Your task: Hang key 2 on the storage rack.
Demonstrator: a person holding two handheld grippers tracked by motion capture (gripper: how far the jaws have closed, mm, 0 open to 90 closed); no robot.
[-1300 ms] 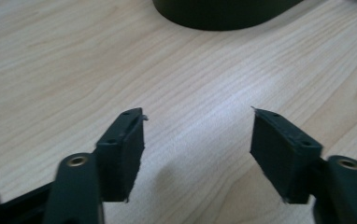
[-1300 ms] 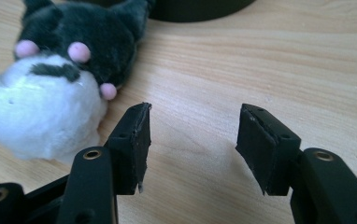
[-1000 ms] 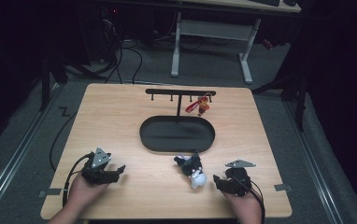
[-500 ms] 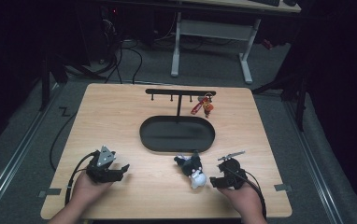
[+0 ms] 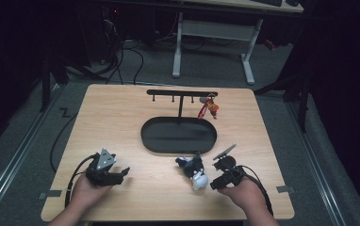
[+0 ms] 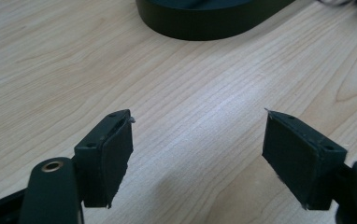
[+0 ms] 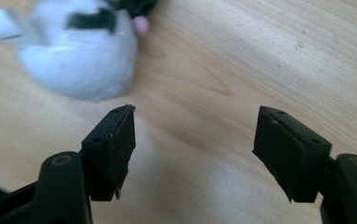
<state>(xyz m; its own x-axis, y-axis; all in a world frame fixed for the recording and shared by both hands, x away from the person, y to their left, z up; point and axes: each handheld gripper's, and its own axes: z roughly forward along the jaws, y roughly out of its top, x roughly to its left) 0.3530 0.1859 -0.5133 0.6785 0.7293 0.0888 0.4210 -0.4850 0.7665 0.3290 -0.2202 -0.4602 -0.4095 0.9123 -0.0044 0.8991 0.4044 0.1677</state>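
Lying on the wooden table (image 5: 121, 122) just in front of the black oval tray (image 5: 178, 135), a small plush toy (image 5: 194, 172), white-bodied with black ears, runs lengthwise from tray toward the person, white end nearest. The right gripper (image 7: 193, 154), jaws wide apart and empty, sits just beside it; the left gripper (image 6: 197, 156), also wide open, holds nothing.

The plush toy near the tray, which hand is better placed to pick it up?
Right, probably. The right gripper sits open just beside the plush toy; the left gripper, also open, is far across the table.
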